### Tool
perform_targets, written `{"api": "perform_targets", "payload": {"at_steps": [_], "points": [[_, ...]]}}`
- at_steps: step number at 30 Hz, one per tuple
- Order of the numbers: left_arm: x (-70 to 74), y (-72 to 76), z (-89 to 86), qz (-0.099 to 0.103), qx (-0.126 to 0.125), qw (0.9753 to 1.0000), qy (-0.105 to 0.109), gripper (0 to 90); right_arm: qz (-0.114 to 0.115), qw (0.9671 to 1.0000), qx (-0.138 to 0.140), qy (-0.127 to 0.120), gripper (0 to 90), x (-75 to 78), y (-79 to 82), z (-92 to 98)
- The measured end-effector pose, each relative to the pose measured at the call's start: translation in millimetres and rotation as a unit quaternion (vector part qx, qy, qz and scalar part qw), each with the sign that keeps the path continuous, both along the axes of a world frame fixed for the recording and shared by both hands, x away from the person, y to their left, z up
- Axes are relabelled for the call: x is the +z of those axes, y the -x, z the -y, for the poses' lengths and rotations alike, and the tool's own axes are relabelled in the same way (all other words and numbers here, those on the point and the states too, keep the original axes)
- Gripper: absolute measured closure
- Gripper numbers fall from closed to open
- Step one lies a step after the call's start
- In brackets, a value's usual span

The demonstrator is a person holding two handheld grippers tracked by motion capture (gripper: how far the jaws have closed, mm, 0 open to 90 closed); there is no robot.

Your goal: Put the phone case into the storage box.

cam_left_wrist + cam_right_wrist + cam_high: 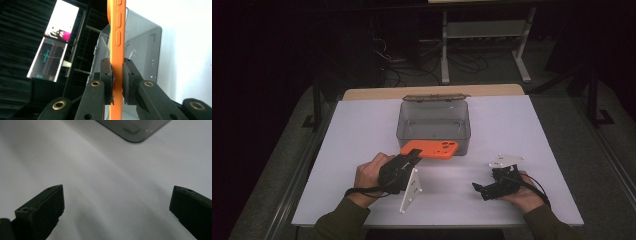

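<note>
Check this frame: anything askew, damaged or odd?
Nothing stands out. The left gripper clamps the orange phone case squarely at one end, just in front of the open grey box. The right gripper hangs open over the bare white table. No visible damage.

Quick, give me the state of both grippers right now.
Left gripper: shut on the orange phone case, held beside the grey box.
Right gripper: open, holding nothing, over the white table.
</note>
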State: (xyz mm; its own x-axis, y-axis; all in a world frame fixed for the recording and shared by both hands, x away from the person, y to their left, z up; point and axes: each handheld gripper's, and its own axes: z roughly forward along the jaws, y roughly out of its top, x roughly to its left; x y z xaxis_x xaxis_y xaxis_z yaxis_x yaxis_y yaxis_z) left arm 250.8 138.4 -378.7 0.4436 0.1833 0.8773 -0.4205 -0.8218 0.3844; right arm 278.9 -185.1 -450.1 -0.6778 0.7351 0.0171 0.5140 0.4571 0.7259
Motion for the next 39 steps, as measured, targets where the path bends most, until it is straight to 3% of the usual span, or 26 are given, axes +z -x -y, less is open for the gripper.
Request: {"api": "perform_targets", "payload": {"at_steps": [5,11,14,20,27,39], "points": [[1.6,-4.3,-3.9,-0.03,0.002,0.9992,0.027,80.3,-0.001,1.0,-0.001,-0.001,0.0,0.1,-0.1,0.3],[3.5,-10.6,-9.6,-0.065,0.008,0.9961,0.058,80.3,-0.001,1.0,0.001,0.0,0.0,-0.2,-0.1,0.1],[4.5,-13.9,-13.2,-0.084,0.009,0.9936,0.075,80.3,-0.001,1.0,0.001,0.0,0.0,-0.3,-0.1,-0.1],[7.5,-19.5,-20.3,-0.121,0.01,0.9861,0.114,80.3,-0.002,1.0,0.002,0.0,0.0,-0.5,-0.2,-0.3],[11.5,-25.6,-28.1,-0.161,0.014,0.9748,0.154,80.3,-0.002,1.0,0.002,-0.001,0.0,-0.5,-0.3,-0.2],[14.7,-37.0,-43.8,-0.23,0.02,0.9471,0.223,80.3,-0.002,1.0,0.001,-0.001,0.0,-0.4,-0.3,0.1]]}}
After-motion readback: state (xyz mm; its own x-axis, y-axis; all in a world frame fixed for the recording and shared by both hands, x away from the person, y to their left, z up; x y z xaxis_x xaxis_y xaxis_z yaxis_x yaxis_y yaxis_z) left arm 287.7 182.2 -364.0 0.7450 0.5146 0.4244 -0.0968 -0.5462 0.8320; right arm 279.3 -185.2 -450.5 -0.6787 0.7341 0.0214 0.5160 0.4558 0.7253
